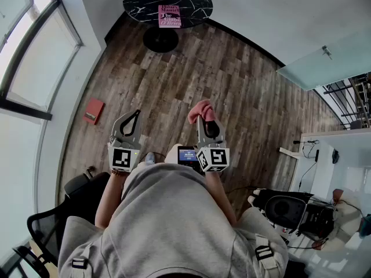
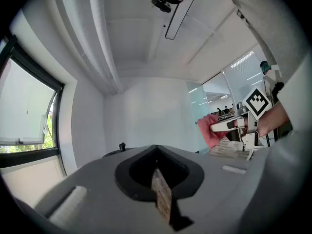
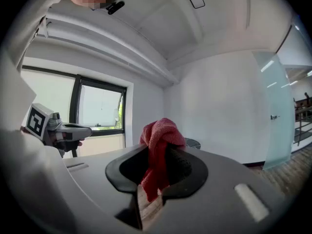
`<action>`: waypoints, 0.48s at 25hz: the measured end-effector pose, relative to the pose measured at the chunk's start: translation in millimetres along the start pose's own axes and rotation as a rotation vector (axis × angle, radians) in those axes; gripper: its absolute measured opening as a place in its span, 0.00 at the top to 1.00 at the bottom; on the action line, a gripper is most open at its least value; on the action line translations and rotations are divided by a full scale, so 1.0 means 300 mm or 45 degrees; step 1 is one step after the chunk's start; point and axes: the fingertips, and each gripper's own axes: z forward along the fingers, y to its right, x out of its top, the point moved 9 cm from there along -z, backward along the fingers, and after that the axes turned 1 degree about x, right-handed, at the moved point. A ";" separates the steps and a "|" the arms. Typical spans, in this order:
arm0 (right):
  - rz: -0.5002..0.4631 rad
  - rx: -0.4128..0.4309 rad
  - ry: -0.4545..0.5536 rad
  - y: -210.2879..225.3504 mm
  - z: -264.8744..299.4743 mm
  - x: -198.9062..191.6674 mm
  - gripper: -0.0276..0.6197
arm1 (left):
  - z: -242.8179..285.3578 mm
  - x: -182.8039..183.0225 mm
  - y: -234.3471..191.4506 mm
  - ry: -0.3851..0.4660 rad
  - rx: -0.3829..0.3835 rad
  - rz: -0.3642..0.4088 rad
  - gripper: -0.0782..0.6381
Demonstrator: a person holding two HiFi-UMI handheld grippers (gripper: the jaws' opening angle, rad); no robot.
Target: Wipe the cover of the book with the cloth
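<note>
The right claw (image 1: 205, 120) is pinching a pink cloth (image 1: 200, 109), the left claw (image 1: 137, 113) is pressed together, empty; the pink book (image 1: 170, 16) is lying well ahead, between both, on the round black tabletop (image 1: 139, 4).

Pink cloth (image 1: 200, 110), pink book (image 1: 169, 16), black marbled table (image 1: 139, 4), brown plank floor (image 1: 232, 80)

The book (image 1: 170, 16) is laid on the tabletop (image 1: 139, 2), well ahead of the grippers. The cloth (image 1: 201, 110) is set in the jaws of the right gripper (image 1: 207, 125), with the left gripper (image 1: 135, 114) beside it at the left.
</note>
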 end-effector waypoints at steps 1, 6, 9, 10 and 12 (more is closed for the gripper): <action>-0.003 -0.008 0.001 -0.005 0.007 0.005 0.80 | 0.000 -0.001 -0.015 -0.002 0.004 -0.005 0.89; 0.027 0.047 -0.002 0.013 0.063 0.014 0.80 | 0.039 -0.034 -0.081 0.008 0.023 0.036 0.89; 0.043 0.100 -0.026 0.076 0.123 0.004 0.79 | 0.112 -0.061 -0.098 -0.002 0.012 0.056 0.89; 0.040 0.100 -0.034 0.105 0.150 0.001 0.79 | 0.145 -0.059 -0.102 -0.010 0.009 0.053 0.89; 0.042 0.083 -0.045 0.177 0.210 -0.007 0.79 | 0.221 -0.067 -0.107 -0.010 -0.004 0.087 0.89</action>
